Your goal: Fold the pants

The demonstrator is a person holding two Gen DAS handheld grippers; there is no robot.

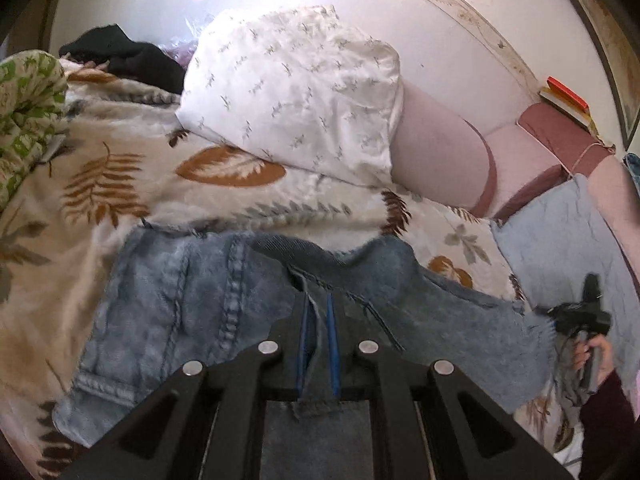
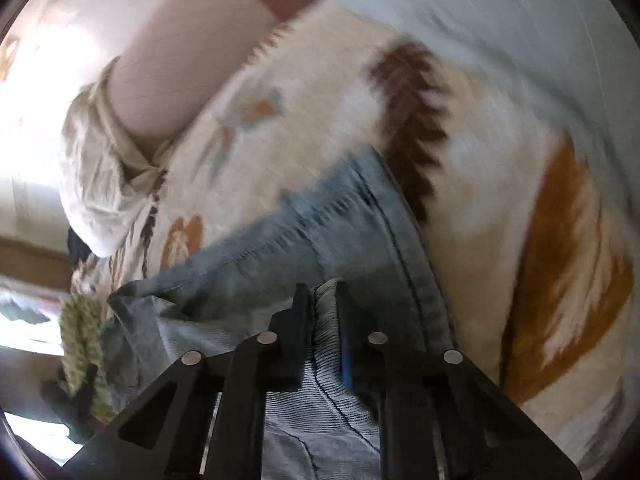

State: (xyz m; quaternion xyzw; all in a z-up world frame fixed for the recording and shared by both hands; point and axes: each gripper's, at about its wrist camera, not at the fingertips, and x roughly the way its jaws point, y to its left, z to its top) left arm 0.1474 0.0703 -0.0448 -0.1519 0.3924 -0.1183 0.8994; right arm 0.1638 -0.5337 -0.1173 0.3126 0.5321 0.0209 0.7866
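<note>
Mid-fold: both grippers pinch denim. Left gripper (image 1: 318, 312) is clamped on a seam edge of the pants (image 1: 192, 304), which lie on the leaf-print blanket (image 1: 100, 184) near the white pillow (image 1: 296, 88). Right gripper (image 2: 324, 308) is clamped on a bunched fold, blurred, probably the waistband. Next: carry both edges across together and lay them flat. Only the left view shows the person's right hand (image 1: 592, 356), far right.

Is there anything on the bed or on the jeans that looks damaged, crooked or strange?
Only small things. The faded blue denim jeans have frayed, ragged leg ends, which may be their style. A black garment lies crumpled behind the white patterned pillow. The right wrist view is blurred, so fine detail there cannot be told.
</note>
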